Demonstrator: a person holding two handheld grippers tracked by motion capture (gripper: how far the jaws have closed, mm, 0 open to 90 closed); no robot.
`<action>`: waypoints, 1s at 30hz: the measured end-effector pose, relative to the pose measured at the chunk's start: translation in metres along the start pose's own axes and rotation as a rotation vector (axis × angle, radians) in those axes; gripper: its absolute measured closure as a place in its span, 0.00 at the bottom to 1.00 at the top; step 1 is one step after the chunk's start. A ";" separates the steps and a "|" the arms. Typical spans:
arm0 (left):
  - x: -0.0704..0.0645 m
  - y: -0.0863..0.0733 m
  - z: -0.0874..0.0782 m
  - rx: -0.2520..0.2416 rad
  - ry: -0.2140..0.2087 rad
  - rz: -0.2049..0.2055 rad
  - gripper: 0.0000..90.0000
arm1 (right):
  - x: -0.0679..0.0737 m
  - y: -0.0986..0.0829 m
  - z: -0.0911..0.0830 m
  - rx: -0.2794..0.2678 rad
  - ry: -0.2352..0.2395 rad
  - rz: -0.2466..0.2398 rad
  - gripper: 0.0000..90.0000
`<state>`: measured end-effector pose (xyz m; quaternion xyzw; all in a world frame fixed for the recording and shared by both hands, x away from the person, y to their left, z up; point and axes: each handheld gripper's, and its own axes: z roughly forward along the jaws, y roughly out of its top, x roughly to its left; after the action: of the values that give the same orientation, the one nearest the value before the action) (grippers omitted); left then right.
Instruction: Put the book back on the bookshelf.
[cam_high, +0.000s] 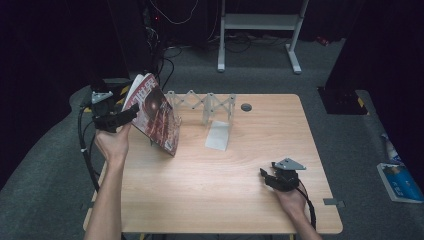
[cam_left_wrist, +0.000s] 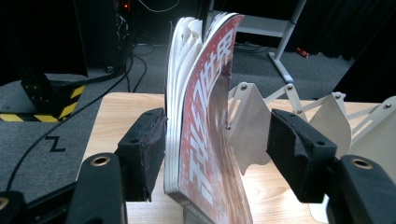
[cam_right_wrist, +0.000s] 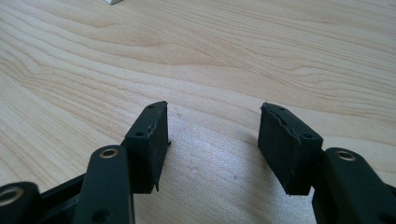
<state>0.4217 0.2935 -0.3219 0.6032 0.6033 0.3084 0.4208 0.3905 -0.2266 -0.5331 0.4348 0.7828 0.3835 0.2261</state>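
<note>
A red-covered magazine (cam_high: 155, 117) stands on its edge at the back left of the wooden table (cam_high: 215, 185), tilted, its lower corner on the wood. My left gripper (cam_high: 129, 114) is open around the magazine's upper left part. In the left gripper view the left pad (cam_left_wrist: 147, 149) lies against the magazine (cam_left_wrist: 205, 140), while the right pad (cam_left_wrist: 294, 149) stands well clear of the cover. A white folding rack (cam_high: 210, 106) stands just behind the magazine (cam_left_wrist: 327, 116). My right gripper (cam_high: 263, 175) rests low at the front right, open over bare wood (cam_right_wrist: 212, 112).
A grey round grommet (cam_high: 246, 107) sits in the table behind the rack. Beyond the table are a white desk frame (cam_high: 260, 22), cables and a black-and-yellow box (cam_left_wrist: 51, 98) on the grey carpet. A blue-and-white packet (cam_high: 400, 182) lies on the floor at the right.
</note>
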 end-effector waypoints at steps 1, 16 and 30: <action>-0.001 0.000 -0.002 -0.001 -0.001 0.006 0.41 | 0.000 0.000 0.000 0.001 0.000 0.001 0.48; -0.013 -0.004 -0.017 -0.031 -0.051 0.031 0.42 | 0.000 0.000 0.000 0.000 0.001 0.001 0.48; -0.016 -0.012 -0.030 -0.058 -0.082 0.027 0.43 | 0.000 0.000 0.000 0.000 0.002 0.000 0.47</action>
<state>0.3885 0.2811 -0.3167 0.6111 0.5681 0.3063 0.4582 0.3904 -0.2263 -0.5332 0.4346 0.7829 0.3839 0.2252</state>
